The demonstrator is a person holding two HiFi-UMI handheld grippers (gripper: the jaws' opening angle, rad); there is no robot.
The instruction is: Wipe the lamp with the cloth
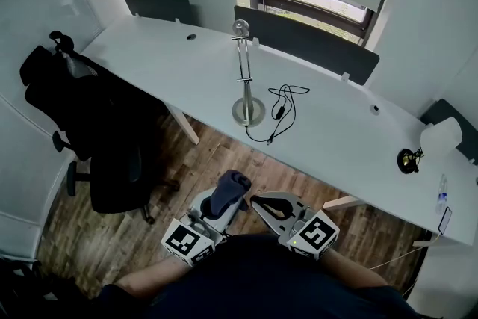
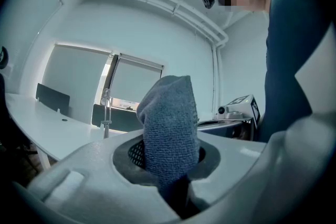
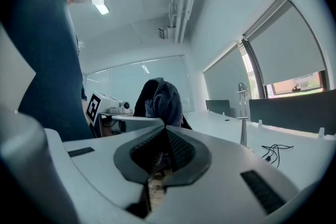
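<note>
White desk (image 1: pixel 187 63) holds lamp (image 1: pixel 247 107) | left gripper (image 1: pixel 237 204) clamped on blue cloth (image 2: pixel 170 123); right gripper (image 3: pixel 166 136) closed, empty

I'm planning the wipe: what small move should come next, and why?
Probably carry the left hand-held gripper forward toward the lamp. Its jaws are shut on the cloth, but it hangs close to the person's body, well short of the lamp, which stands on the desk.

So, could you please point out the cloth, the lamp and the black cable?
cloth (image 2: pixel 169 123), left gripper view, middle of its upright fold.
lamp (image 1: pixel 248 110), head view, round base.
black cable (image 1: pixel 278 112), head view, inline switch.
</note>
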